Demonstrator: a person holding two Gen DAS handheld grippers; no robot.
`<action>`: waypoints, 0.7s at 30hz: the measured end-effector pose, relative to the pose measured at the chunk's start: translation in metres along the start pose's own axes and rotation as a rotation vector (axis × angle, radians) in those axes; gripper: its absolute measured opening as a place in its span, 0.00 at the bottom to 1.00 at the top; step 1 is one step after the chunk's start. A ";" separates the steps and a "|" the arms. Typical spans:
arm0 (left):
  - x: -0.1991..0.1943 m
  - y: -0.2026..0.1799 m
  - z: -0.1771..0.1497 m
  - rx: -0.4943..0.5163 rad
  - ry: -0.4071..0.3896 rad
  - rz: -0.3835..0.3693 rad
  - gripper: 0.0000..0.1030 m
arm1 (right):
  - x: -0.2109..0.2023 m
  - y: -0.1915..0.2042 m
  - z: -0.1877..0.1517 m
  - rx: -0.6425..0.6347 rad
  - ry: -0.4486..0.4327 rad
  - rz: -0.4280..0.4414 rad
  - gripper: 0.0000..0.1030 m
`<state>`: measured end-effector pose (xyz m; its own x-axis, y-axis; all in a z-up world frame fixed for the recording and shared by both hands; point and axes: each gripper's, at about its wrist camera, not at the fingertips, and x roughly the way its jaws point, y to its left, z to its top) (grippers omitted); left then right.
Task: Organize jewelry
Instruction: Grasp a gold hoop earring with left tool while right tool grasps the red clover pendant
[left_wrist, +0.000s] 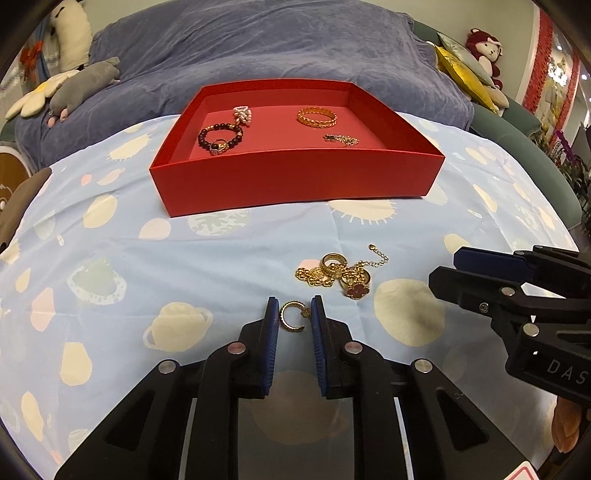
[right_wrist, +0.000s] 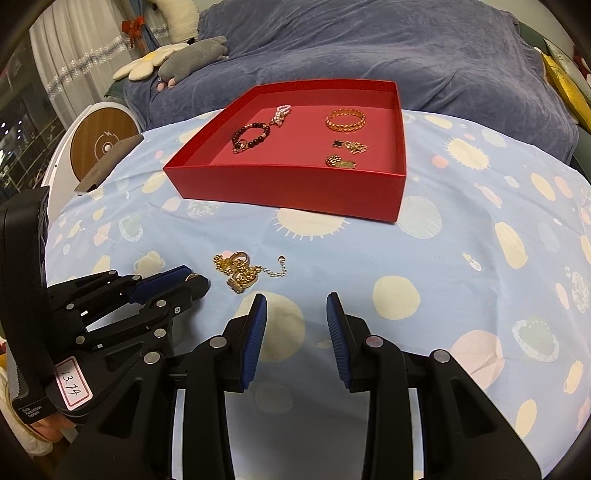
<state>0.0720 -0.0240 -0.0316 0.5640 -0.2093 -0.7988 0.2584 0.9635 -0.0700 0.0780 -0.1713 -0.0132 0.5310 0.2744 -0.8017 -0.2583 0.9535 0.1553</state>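
Earring (left_wrist: 291, 314) low centre of left view, on cloth between left gripper (left_wrist: 292, 317) pads, jaws narrow but seemingly not yet pinching. Light, stiff, slippery; grip across hoop. Right gripper (right_wrist: 295, 325) spread, empty. Jewelry pile (left_wrist: 338, 275) just beyond; box (left_wrist: 295, 177) upper centre. Writing: "DAS", tag "13.74"

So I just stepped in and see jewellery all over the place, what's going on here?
A person is sorting jewellery from a blue patterned cloth into a red box. The left tongs sit around a small gold hoop earring on the cloth, the pads close on either side but not clearly pressing it. The right tongs hang open and empty nearby. A tangled gold pile is not yet sorted; several bracelets and small pieces already lie in the box.
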 end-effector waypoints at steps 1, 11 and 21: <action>-0.001 0.002 0.000 -0.006 -0.001 0.000 0.14 | 0.002 0.003 0.000 -0.008 0.003 0.005 0.31; -0.015 0.030 -0.001 -0.072 -0.007 -0.008 0.14 | 0.022 0.033 0.006 -0.065 0.032 0.046 0.31; -0.023 0.044 -0.006 -0.094 -0.007 -0.015 0.14 | 0.040 0.039 0.008 -0.060 0.032 -0.004 0.28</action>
<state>0.0654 0.0246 -0.0200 0.5663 -0.2251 -0.7928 0.1929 0.9715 -0.1380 0.0953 -0.1218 -0.0344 0.5066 0.2655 -0.8203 -0.3047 0.9451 0.1177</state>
